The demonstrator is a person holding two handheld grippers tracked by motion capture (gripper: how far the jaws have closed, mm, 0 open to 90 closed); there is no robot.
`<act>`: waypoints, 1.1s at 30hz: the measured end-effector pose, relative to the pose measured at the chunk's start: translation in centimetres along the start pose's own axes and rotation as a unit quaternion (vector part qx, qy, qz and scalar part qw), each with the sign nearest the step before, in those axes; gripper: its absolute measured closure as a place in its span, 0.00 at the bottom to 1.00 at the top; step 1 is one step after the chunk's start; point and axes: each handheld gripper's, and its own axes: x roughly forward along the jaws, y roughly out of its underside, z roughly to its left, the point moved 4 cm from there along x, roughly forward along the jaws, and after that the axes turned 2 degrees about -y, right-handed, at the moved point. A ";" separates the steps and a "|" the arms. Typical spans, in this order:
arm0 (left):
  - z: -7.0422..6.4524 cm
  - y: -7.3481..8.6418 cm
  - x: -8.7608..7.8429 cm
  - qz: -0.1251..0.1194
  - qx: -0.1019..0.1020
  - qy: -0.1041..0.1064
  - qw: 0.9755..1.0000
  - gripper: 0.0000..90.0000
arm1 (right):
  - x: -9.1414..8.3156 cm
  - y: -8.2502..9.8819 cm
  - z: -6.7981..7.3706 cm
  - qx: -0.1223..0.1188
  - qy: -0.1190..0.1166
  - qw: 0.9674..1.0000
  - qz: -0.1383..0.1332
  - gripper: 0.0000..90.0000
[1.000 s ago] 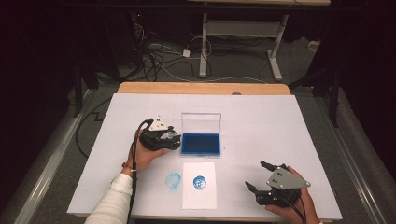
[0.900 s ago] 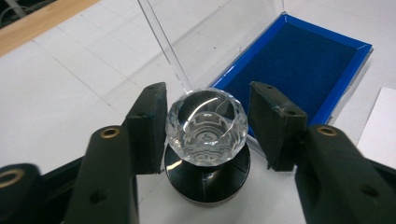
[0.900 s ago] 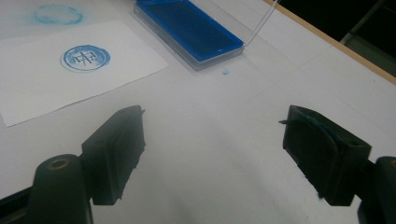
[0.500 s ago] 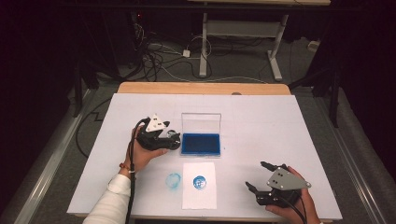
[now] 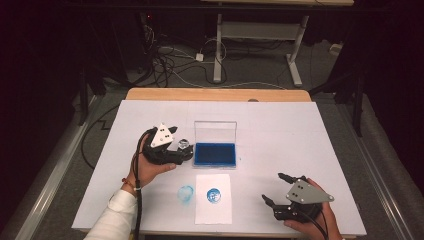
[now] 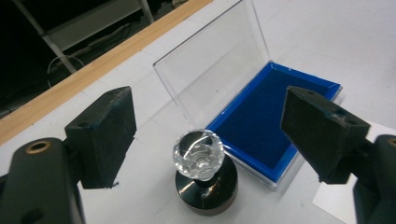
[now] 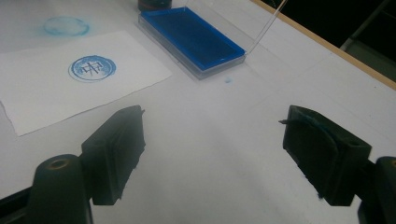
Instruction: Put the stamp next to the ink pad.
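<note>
A stamp (image 6: 201, 161) with a clear faceted knob on a black round base stands upright on the white table, just left of the open blue ink pad case (image 6: 261, 116). My left gripper (image 6: 212, 126) has just been opening; its jaws stand wide on either side of the stamp with clear gaps, touching nothing. In the high view the left gripper (image 5: 181, 146) hovers by the stamp (image 5: 185, 146), beside the ink pad case (image 5: 216, 154). My right gripper (image 5: 275, 187) rests open near the front right edge, and nothing lies between its jaws (image 7: 219, 140).
A white paper sheet (image 5: 214, 212) bearing a round blue stamped mark (image 5: 214, 195) lies in front of the ink pad. A blue smudge (image 5: 185, 194) marks the table left of it. The case's clear lid (image 5: 215, 132) stands upright. A wooden strip (image 5: 215, 94) edges the far side.
The left gripper's jaws have opened off the stamp, and the hand has lifted slightly. The stamp stays standing beside the ink pad. The right gripper has not moved.
</note>
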 end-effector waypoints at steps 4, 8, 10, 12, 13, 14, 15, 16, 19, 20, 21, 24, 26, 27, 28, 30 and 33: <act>-0.7 -0.2 -0.9 -0.003 0.016 0.003 1.000 0.18 | 0.1 -0.1 0.0 0.000 -0.002 1.000 -0.001 0.23; -1.1 -0.3 -1.9 -0.015 0.023 -0.001 1.000 0.18 | 0.1 -0.2 -0.1 0.001 0.000 1.000 -0.004 0.23; -1.5 -0.2 -2.2 -0.013 0.034 -0.006 0.999 0.18 | 0.1 -0.1 -0.1 0.001 0.000 1.000 -0.004 0.23; -1.9 0.0 -2.6 -0.017 0.038 -0.006 0.999 0.18 | 0.1 -0.1 -0.1 0.001 0.001 1.000 -0.003 0.24; -2.0 0.1 -2.7 -0.017 0.039 -0.008 0.999 0.18 | 0.1 -0.1 -0.1 0.002 0.001 1.000 -0.003 0.23; -2.2 0.1 -2.8 -0.016 0.042 -0.010 0.999 0.18 | 0.1 -0.1 -0.2 0.001 0.002 1.000 -0.003 0.23; -2.3 0.2 -2.9 -0.015 0.045 -0.010 0.999 0.18 | 0.1 -0.1 -0.2 0.001 0.003 1.000 -0.003 0.23; -2.6 0.3 -2.9 -0.015 0.044 -0.008 0.999 0.18 | 0.1 -0.1 -0.2 0.001 0.003 1.000 -0.003 0.23; -3.1 0.5 -3.3 -0.019 0.053 -0.013 0.998 0.18 | 0.0 -0.1 -0.2 0.000 0.003 1.000 -0.004 0.23; -3.3 0.5 -3.4 -0.019 0.056 -0.012 0.998 0.18 | 0.1 -0.1 -0.1 0.000 0.003 1.000 -0.004 0.23; -3.4 0.6 -3.4 -0.017 0.059 -0.012 0.998 0.18 | 0.1 -0.1 -0.1 -0.001 0.003 1.000 -0.004 0.23; -3.7 0.9 -3.7 -0.016 0.067 -0.011 0.998 0.18 | 0.1 -0.1 -0.1 -0.001 0.004 1.000 -0.003 0.23; -3.8 1.2 -4.0 -0.016 0.068 -0.012 0.997 0.18 | 0.2 -0.1 -0.1 0.000 0.003 1.000 -0.003 0.24; -3.9 1.3 -4.1 -0.017 0.068 -0.012 0.997 0.18 | 0.2 -0.1 -0.1 0.000 0.004 1.000 -0.002 0.24; -3.9 1.4 -4.2 -0.017 0.068 -0.013 0.997 0.18 | 0.2 -0.1 -0.1 0.000 0.003 1.000 -0.002 0.24; -3.9 1.6 -4.4 -0.013 0.073 -0.017 0.997 0.18 | 0.2 -0.1 -0.1 -0.001 0.004 1.000 -0.002 0.24; -4.0 2.1 -4.6 -0.006 0.080 -0.022 0.997 0.18 | 0.2 -0.1 -0.1 -0.001 0.005 1.000 -0.001 0.24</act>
